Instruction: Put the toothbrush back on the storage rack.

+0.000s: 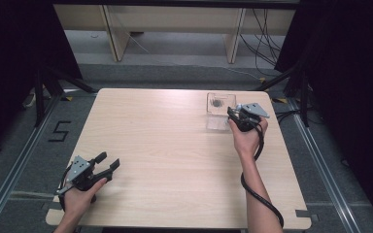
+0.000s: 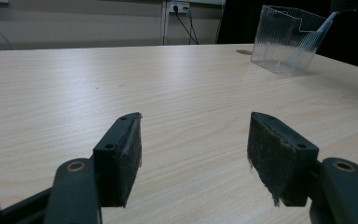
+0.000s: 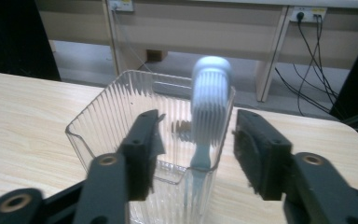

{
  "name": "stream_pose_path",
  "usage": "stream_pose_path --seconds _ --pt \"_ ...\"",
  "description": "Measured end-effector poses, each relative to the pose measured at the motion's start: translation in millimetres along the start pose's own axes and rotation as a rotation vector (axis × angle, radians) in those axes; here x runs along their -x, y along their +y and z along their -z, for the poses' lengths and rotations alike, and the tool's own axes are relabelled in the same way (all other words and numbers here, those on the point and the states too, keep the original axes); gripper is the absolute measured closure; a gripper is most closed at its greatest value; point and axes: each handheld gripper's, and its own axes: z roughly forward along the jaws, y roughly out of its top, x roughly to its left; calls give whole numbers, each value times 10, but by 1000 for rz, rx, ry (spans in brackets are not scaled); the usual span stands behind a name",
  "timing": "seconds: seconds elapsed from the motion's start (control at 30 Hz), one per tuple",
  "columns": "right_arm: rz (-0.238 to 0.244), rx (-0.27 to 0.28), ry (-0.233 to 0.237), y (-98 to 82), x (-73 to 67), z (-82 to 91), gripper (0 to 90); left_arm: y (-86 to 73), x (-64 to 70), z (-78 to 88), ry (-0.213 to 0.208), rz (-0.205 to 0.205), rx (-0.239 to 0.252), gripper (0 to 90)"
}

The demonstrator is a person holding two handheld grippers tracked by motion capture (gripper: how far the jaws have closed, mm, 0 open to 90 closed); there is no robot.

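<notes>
Nearest me, the left tool (image 1: 108, 163) rests open on the worktop (image 1: 175, 160). Farther off, the right tool (image 3: 196, 154) stands open around a pale brush (image 3: 208, 112) upright in the clear ribbed container (image 3: 102, 126), pads not touching.

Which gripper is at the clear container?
The right gripper: its open jaws flank a toothbrush standing in the clear container. The left gripper rests apart, over bare table.

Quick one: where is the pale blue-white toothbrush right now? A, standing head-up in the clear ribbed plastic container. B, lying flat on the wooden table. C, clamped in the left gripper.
A: the pale blue-white toothbrush stands head-up inside the clear ribbed plastic container, between the right gripper's open jaws.
</notes>
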Motion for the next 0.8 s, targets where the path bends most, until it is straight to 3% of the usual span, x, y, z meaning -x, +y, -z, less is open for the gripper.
stream_pose_path --seconds 0.07,0.1,0.27,0.37,0.43,0.47,0.5,0.57,0.67,0.8 --pt "12 12 -2 -3 14 6 471 0 -1 0 0 1 1 346" --pt "-24 2 -10 -1 -6 27 460 0 0 1 0 1 1 347" --pt "6 -19 -1 -6 41 54 433 -1 0 2 1 2 2 346" --pt "-8 -37 10 -31 50 92 427 0 -2 2 1 3 1 346" --pt "-1 -41 14 -49 60 117 425 0 -1 2 1 2 1 346" --pt "36 -28 11 -57 81 120 424 0 0 2 1 2 1 346" --pt "-28 -49 22 -67 43 150 424 0 0 1 1 2 1 346" --pt "-10 -55 37 -91 59 170 420 0 1 1 1 0 1 347" --pt "-23 -59 27 -126 47 198 416 0 2 0 3 -1 1 346" --pt "-46 -70 47 -162 16 239 409 1 6 6 6 -1 -3 347"
